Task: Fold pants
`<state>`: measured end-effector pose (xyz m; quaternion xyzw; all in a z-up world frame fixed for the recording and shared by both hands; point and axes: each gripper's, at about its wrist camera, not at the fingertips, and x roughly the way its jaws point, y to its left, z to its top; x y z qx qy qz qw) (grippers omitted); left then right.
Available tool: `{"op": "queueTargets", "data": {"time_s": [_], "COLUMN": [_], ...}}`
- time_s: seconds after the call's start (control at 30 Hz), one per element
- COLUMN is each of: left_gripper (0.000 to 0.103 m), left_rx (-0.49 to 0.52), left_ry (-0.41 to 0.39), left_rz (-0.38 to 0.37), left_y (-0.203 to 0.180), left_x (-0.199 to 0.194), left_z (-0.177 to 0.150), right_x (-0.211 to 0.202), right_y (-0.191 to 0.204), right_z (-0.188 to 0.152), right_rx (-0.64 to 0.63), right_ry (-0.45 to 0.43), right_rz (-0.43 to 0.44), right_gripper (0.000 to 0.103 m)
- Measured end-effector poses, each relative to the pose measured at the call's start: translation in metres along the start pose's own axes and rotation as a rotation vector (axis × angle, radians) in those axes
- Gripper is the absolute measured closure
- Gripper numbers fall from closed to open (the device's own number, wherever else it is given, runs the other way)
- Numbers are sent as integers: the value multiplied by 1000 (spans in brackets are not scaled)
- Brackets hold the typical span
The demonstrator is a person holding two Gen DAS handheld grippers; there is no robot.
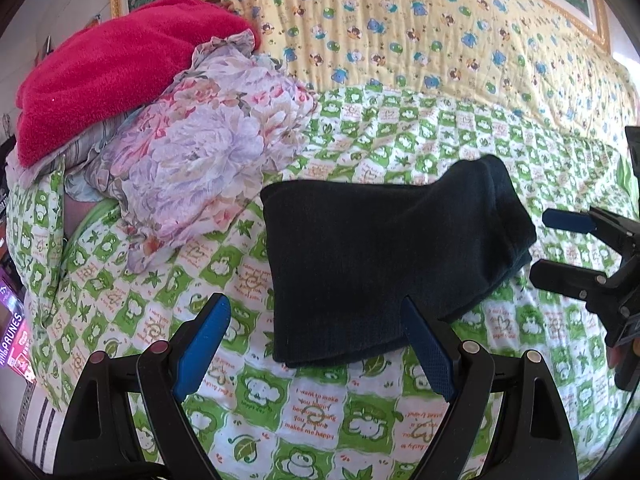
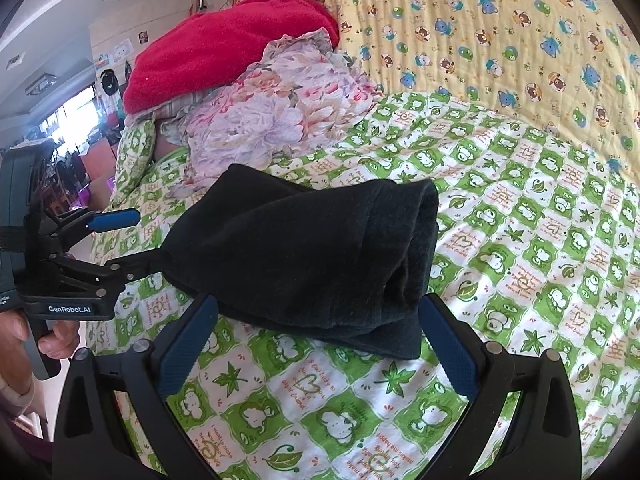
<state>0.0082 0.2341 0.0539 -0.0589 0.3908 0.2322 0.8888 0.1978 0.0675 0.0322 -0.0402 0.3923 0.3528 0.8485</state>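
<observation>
Dark pants (image 1: 384, 256) lay folded on green-checked bedsheet (image 1: 312, 412) — left gripper (image 1: 316, 344) and right gripper (image 2: 316, 344) hovered beside bundle, jaws apart, nothing held.

Floral bedding pile (image 1: 200, 152) crowds pants' (image 1: 384, 256) left, seemingly.

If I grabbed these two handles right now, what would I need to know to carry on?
Left gripper: open, holding nothing, at the pants' near edge.
Right gripper: open, holding nothing, at the pants' other end.
Pants: dark, lying on the green checked sheet as a folded bundle, beside the floral cloth.
Done: the pants look folded over into layers.
Left: perhaps one more fold or a tidy-up; the layered end looks a bit uneven.
</observation>
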Motion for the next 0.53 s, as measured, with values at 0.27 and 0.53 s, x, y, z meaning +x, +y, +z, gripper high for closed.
{"op": "queueTargets", "data": {"time_s": [0.27, 0.53], "left_gripper": [16, 16], "left_rx": [-9, -27], "left_ry": [-5, 10], "left_rz": [8, 12], "left_y": [2, 5], "left_x": [10, 14], "left_z": [10, 12], "right_x": [5, 6], "right_y": [0, -5], "right_z": [3, 2], "right_rx": [1, 19], "right_ry": [3, 4], "right_rz": [5, 2], "right_gripper": [3, 3]}}
